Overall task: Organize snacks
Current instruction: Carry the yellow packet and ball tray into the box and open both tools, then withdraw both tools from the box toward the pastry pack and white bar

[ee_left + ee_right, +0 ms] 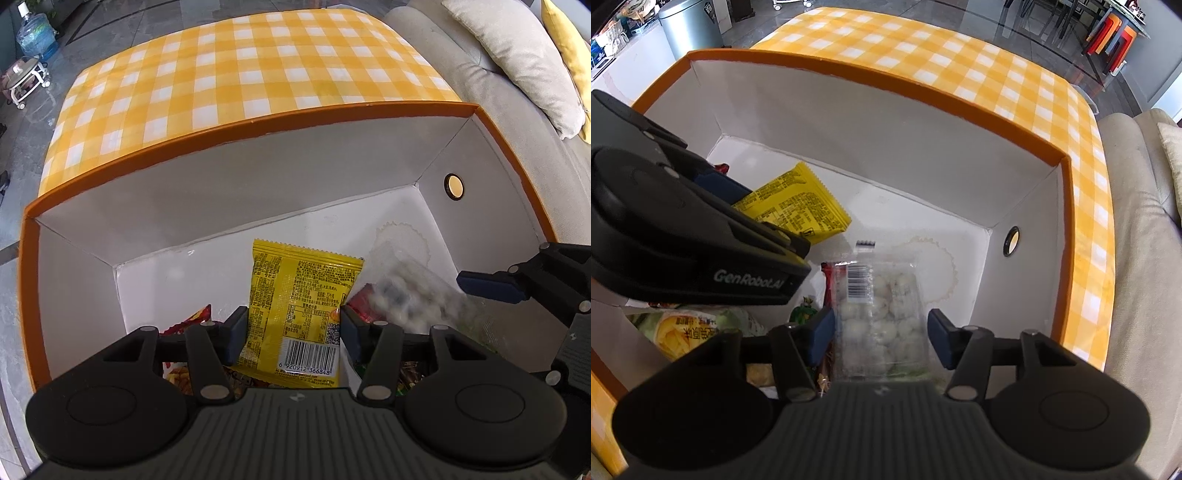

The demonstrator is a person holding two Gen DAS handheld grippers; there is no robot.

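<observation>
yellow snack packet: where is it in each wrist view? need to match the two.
Left wrist: yellow packet bottom centre, barcode side up, between the left gripper fingers.
Right wrist: same packet centre-left, poking out past the left gripper, left of the clear packet.
Shared landmark: the round hole in the box's right wall.

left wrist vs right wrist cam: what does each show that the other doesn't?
Left wrist only: the yellow packet's barcode, a water bottle on the floor, sofa cushions.
Right wrist only: the clear packet's barcode, a metal bin, a green-and-yellow bag at lower left.
Both: the orange-rimmed box, the checked tablecloth, the yellow packet, the clear packet of white pieces and the round hole in the box wall.
</observation>
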